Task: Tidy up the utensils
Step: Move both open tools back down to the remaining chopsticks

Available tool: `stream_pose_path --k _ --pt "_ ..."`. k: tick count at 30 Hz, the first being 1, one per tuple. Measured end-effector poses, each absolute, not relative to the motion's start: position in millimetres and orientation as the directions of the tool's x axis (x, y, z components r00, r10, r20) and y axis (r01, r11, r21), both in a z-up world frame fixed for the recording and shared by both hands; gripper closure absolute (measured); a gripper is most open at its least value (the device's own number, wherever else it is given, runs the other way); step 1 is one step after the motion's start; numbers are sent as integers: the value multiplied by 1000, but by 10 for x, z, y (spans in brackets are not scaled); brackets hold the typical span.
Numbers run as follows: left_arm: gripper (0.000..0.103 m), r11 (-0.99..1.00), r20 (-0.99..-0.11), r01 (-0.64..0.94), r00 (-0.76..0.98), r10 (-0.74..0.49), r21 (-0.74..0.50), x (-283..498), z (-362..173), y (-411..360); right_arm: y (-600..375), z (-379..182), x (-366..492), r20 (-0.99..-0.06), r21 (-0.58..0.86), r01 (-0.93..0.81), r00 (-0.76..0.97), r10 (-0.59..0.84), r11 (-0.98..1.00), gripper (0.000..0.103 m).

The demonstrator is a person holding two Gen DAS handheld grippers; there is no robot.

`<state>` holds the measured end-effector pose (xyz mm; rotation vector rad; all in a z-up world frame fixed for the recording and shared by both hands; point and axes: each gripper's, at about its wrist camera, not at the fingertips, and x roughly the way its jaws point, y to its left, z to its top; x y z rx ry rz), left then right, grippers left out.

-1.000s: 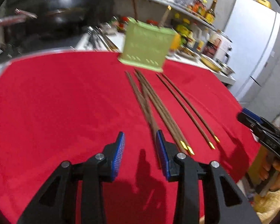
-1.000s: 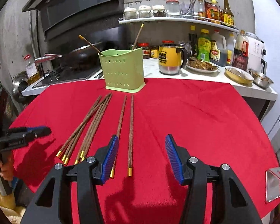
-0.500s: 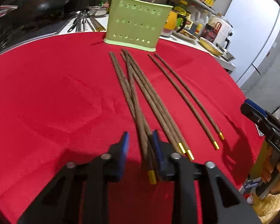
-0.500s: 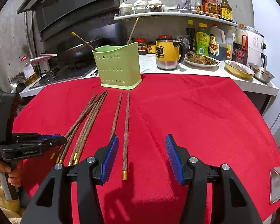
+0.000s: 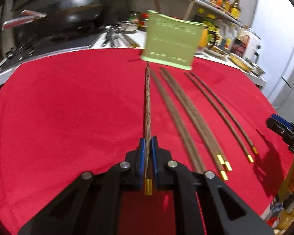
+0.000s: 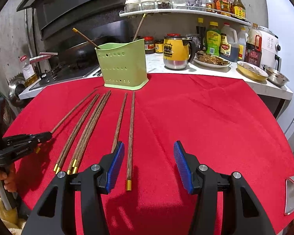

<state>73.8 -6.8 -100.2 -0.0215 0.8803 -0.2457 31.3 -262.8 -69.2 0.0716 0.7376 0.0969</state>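
Your left tool [image 5: 148, 154] is clamped on one long brown wooden chopstick with a gold metal cap [image 5: 147, 105]; the blue ribbed pads pinch the grained shaft just ahead of the cap, and the stick runs straight toward 12 o'clock, its tip reaching the base of the pale green perforated plastic utensil holder [image 5: 171, 41].

The remaining gold-capped wooden chopsticks [image 5: 188, 115] lie flat on the red woven cloth on the tabletop [image 5: 68, 107], fanned from 12 to 3 o'clock of that tool, caps nearest you.

Your right tool [image 6: 149, 163] stands spread wide with nothing between its pads. A single chopstick [image 6: 130, 135] lies just inside its left pad, pointing to the holder at 11 o'clock.

Bare cloth stretches from 12 to 3 o'clock of the right tool, out to the rounded tabletop edge. Two more chopsticks lean in the holder.
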Motion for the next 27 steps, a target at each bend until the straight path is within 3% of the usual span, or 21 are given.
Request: stream_pose_path --k 4,9,12,14,16,23,27 --pt "96 974 -779 199 591 -210 -111 771 -1038 -28 -2591 -788 384 -697 85 -90 706 124 992 51" --pt "93 968 -784 215 576 -230 -127 767 -1037 -9 -2497 -945 433 -735 88 -145 659 163 985 78" --pt "87 965 -782 217 572 -248 -147 732 -1031 35 -2445 -979 479 -741 85 -160 650 170 983 80" --pt "74 963 -778 228 576 -252 -143 691 -1015 28 -2408 -991 507 -742 77 -165 649 168 983 80" --pt "69 960 -772 256 586 -247 -113 593 -1001 2 -2372 -1002 525 -743 66 -172 649 164 983 80" --pt "69 947 -774 321 605 -186 24 305 -1061 -128 -2332 -1079 469 -749 40 -182 645 150 982 80" --pt "69 955 -767 298 612 -192 -2 284 -1059 -75 -2350 -1082 378 -744 34 -178 652 144 983 80"
